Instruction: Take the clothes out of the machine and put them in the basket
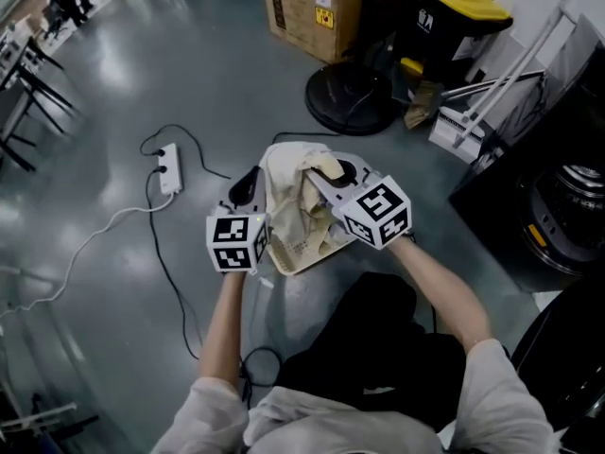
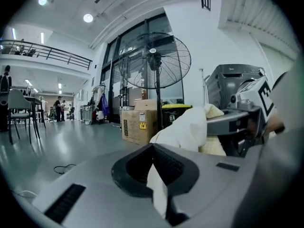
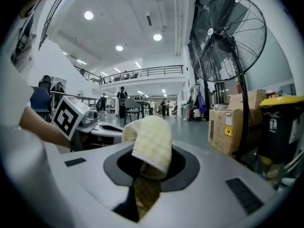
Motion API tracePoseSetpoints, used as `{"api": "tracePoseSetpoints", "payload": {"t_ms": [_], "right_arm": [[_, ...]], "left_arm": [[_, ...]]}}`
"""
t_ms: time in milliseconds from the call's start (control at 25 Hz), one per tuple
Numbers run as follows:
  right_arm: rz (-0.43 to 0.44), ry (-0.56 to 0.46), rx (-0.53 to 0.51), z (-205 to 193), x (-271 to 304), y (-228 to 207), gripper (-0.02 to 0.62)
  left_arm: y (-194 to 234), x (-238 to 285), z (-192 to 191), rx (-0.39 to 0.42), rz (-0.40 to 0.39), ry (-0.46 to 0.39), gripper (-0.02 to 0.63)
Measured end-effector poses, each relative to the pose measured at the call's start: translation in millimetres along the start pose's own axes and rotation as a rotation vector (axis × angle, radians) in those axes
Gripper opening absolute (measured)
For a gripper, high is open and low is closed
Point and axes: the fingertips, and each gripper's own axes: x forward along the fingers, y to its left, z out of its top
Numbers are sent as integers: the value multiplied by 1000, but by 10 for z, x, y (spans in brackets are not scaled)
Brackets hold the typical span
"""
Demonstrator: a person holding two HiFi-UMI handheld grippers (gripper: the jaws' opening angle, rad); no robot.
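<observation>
Nearest, pale sleeves on both forearms, reaching forward. Grips a bunched cream cloth (image 1: 295, 218) from both sides, held up over the grey floor (image 1: 113, 102) just in front of the body. Pinches a white fold of it in the left gripper (image 1: 248, 189), jaws narrowed right down onto the fabric. Pinches a yellow checked fold in the right gripper (image 1: 326, 180), jaws likewise nearly together on it, with fabric draped over the tips. Beyond the cloth, on the floor: a white power strip (image 1: 169, 168) with its cables to the left, then the round black base of a standing fan (image 1: 352, 97). Off to the right, the dark machine (image 1: 558, 211), well apart from the cloth. Farthest, a cardboard box (image 1: 312, 8) beside a black bin (image 1: 444, 26) with a yellow lid.
</observation>
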Motion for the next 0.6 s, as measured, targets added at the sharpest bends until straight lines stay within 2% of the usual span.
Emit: {"api": "tracePoseSetpoints", "payload": {"t_ms": [200, 600], "right_arm": [[19, 82, 11, -544, -20, -40, 89], [-40, 234, 99, -1617, -28, -152, 89]], "left_arm": [[-63, 9, -192, 2, -2, 24, 18], [-102, 17, -376, 14, -7, 54, 18]]}}
